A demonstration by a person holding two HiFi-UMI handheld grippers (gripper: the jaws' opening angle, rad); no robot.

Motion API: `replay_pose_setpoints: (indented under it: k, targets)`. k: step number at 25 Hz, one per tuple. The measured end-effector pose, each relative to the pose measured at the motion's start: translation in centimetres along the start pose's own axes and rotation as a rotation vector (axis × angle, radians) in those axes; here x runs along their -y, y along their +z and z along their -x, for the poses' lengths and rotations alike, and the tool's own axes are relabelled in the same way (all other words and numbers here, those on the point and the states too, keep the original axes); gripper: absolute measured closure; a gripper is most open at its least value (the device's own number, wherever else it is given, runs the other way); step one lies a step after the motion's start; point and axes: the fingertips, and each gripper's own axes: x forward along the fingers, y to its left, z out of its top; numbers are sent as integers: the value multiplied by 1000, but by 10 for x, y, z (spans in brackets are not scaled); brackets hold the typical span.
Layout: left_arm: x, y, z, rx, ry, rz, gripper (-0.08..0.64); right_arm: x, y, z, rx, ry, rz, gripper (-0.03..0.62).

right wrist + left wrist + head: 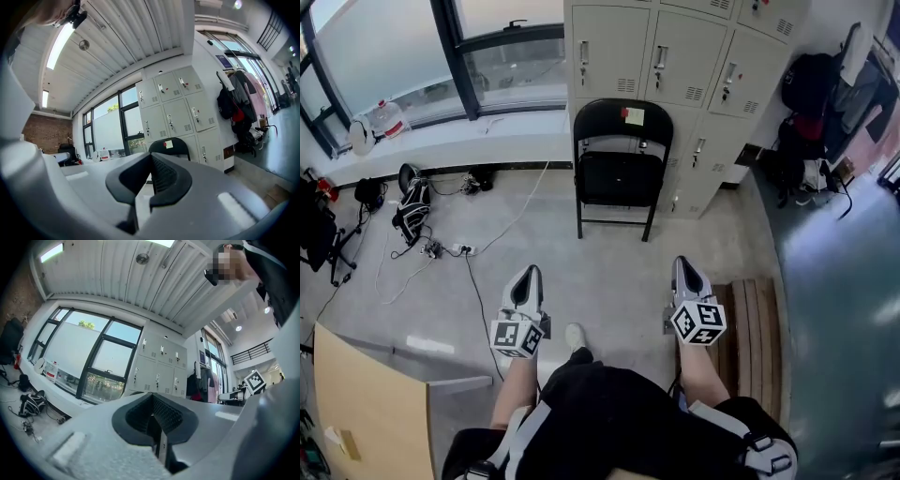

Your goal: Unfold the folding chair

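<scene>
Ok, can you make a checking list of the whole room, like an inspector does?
Surface: grey floor.
Job's things: black folding chair, looks folded, upright against the lockers, sticky note on its back.
Clutter: black bag on the floor at left; wooden slats at right.
Grippers: left gripper and right gripper both shut, empty, short of the chair.
Cables: power strip and loose cables near the window.
Surroundings: hanging coats.

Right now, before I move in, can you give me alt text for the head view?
A black folding chair stands folded in front of grey lockers, a yellow note on its backrest. Nearer the camera, the left gripper and right gripper point toward it, both shut and empty, well short of the chair.
</scene>
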Motion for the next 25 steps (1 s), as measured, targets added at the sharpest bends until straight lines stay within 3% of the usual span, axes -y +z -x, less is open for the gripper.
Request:
replay_pose_setpoints:
  k: [9,17,25]
  targets:
    - [-100,17,-71,31,18,13,561,-37,16,-123,0,47,10,588]
    - [-144,12,-115,0,-29,25,561,-53,14,-203,-13,43,-5,588]
    - [-164,-3,-155,-29,-75,37,561,-58,-3,-237,-53,37,0,588]
